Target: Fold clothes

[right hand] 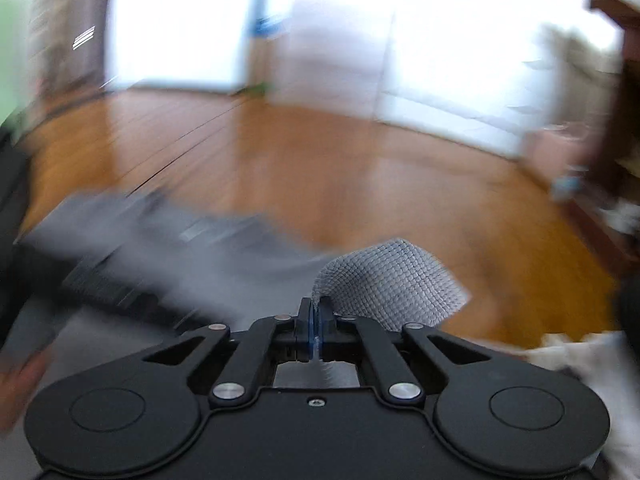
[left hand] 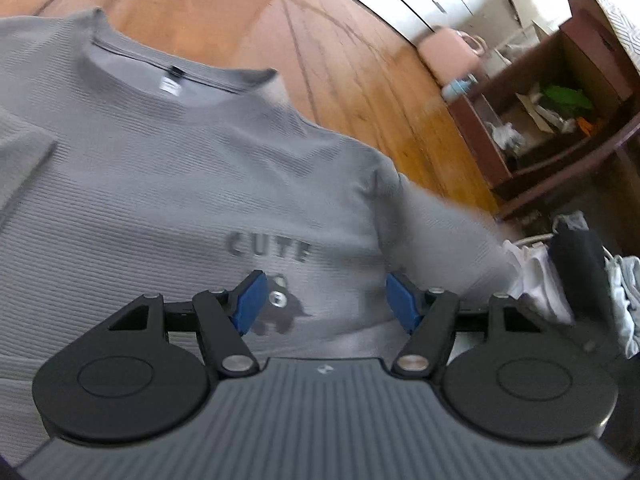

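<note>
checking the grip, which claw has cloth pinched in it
The right claw: shut, with a piece of the grey shirt sticking out of it. The left claw is open above the shirt, holding nothing.

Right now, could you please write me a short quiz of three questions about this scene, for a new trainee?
1. True or false: the left gripper is closed on the grey shirt.
2. Multiple choice: what is the right gripper holding? A) a white sock B) a piece of grey ribbed fabric C) nothing
3. Fill in: the word printed on the shirt's chest is ____.

Key
1. False. Its blue pads are wide apart above the shirt and grip nothing.
2. B. The jaws are pressed together on the fabric's edge.
3. CUTE, just above a small dark figure.
</note>
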